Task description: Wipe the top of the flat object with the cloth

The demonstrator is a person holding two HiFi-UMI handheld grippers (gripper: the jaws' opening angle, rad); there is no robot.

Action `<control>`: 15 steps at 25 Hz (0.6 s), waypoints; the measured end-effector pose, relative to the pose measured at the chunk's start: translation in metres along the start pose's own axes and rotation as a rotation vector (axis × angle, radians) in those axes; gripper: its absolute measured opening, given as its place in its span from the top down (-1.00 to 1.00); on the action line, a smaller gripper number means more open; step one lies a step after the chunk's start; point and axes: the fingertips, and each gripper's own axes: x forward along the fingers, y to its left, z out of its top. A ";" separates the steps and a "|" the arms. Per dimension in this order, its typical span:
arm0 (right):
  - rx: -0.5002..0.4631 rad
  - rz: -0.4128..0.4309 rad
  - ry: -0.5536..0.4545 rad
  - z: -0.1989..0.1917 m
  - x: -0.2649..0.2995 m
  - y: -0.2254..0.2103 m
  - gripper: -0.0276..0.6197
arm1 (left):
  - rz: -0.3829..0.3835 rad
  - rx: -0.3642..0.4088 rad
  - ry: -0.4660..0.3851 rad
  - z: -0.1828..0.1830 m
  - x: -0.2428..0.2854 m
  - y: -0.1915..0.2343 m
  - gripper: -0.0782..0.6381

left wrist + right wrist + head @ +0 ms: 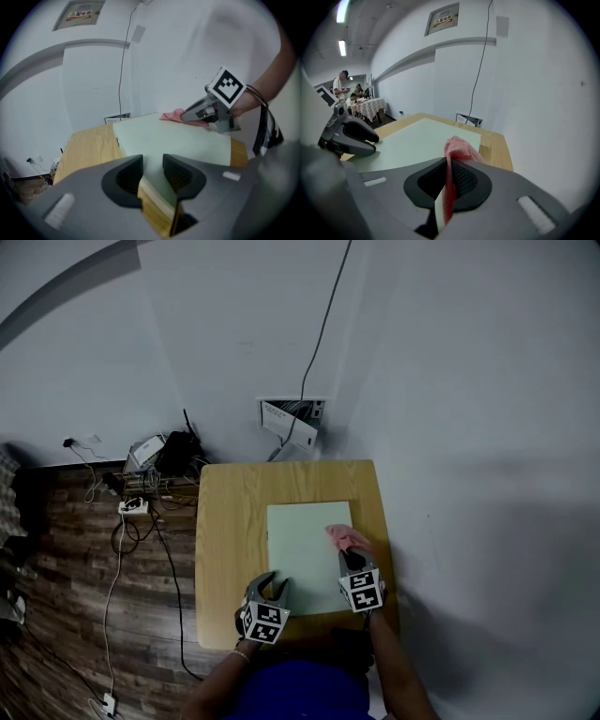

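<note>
One table point(225, 512) is seen, with one pale green board point(300, 549) laid flat on it toward 4 o'clock. Two grippers are held at the board's near edge. The left gripper point(274, 585) is placed at the board's 7 o'clock corner, its jaws spread with nothing pinched. The right gripper point(351, 557) has its jaws clamped on the one pink cloth point(343, 537), which is laid on the board's top near its 3 o'clock edge. Wiping is judged to be under way. Next, the cloth would need to be dragged flat toward 9 o'clock across the rest of the top, with the board kept steady.
</note>
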 end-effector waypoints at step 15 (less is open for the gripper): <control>0.022 0.180 -0.329 0.095 -0.069 0.058 0.87 | -0.002 -0.002 0.003 0.000 -0.001 0.000 0.41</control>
